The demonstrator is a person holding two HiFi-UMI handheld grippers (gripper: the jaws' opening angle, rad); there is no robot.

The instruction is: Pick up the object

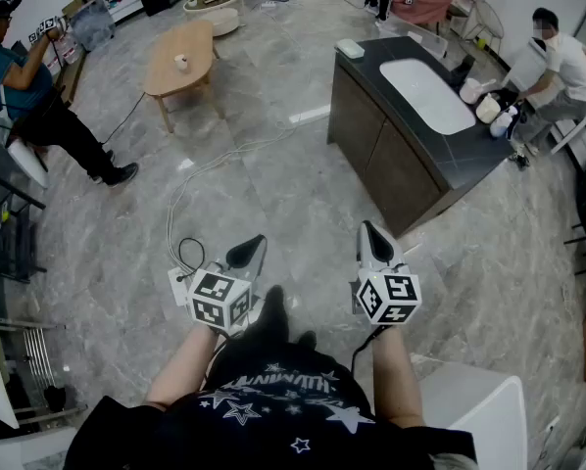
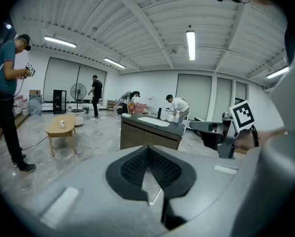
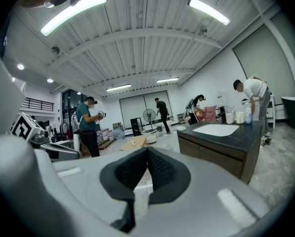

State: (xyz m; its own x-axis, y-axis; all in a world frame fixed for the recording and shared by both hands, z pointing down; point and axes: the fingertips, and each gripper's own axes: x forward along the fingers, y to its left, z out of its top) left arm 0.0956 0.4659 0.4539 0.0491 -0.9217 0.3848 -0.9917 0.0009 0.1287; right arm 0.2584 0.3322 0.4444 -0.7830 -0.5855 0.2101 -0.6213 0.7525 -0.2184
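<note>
Both grippers hang side by side over the grey marble floor, close to my body, and neither holds anything. In the head view my left gripper (image 1: 254,249) and my right gripper (image 1: 368,231) point forward with their jaws together. My left gripper (image 2: 148,149) shows its dark ribbed pads meeting at the tip in its own view, and so does my right gripper (image 3: 147,151). Nothing sits between either pair. A dark counter (image 1: 381,155) with a white basin (image 1: 426,94) stands ahead to the right. A low wooden table (image 1: 190,39) with a small white cup (image 1: 180,63) stands ahead to the left.
A white cable (image 1: 190,179) loops across the floor just ahead of my left gripper. A person (image 1: 24,96) holding grippers stands at the far left, and another person (image 1: 562,67) works at the counter's far end. A white seat (image 1: 479,409) is at my right, a metal rack (image 1: 19,351) at my left.
</note>
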